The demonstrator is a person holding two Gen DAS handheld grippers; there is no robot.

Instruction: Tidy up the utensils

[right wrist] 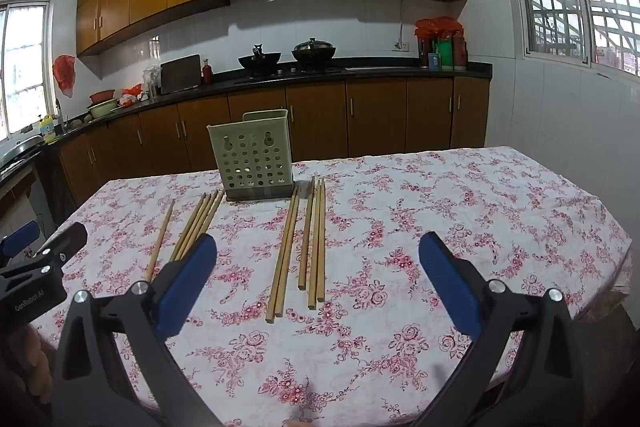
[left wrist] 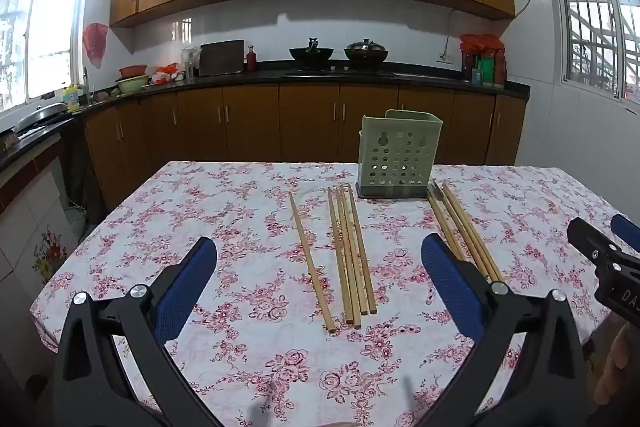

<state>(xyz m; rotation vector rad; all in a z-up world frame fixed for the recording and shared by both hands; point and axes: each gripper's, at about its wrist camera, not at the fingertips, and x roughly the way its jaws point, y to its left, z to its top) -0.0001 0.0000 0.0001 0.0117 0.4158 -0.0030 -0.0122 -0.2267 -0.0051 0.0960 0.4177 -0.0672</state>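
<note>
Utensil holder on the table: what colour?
Pale green utensil holder, with round holes; clearest in the left wrist view.

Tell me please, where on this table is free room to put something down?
The flowered tablecloth is bare to the right of the right-hand wooden chopsticks, out to the table edge, and along the near edge. Around the green perforated plastic holder it is crowded: more chopsticks lie on either side.

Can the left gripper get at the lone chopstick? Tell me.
Probably yes: the left gripper is open over the tablecloth, and the lone chopstick lies apart from the chopstick bundle, with nothing lying across it.
</note>
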